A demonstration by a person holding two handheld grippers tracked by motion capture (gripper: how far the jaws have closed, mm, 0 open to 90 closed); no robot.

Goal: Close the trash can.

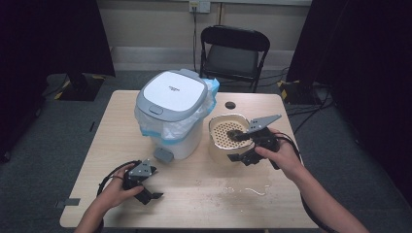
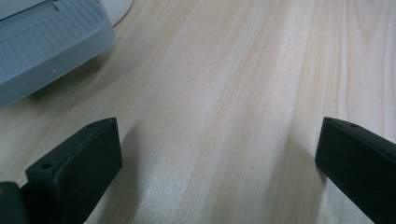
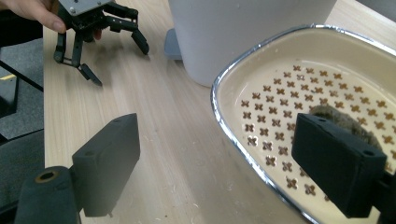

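Straddling the near-left rim of the cream perforated basket (image 3: 327,84), which sits right of the pedal bin (image 1: 171,114) and looks rigid, light and glossy-slick, so best pinched at its metal-edged wall, the right gripper (image 3: 219,163) is spread wide, while the left gripper (image 1: 145,187) rests low on the near-left table (image 2: 243,93), jaws apart, empty.

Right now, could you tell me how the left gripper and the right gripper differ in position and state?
The left gripper hovers over bare table near the bin's grey pedal, while the right gripper straddles the rim of the perforated cream tray. The left has nothing between its jaws; the right has one jaw inside the tray beside a dark scrap. Both are open.
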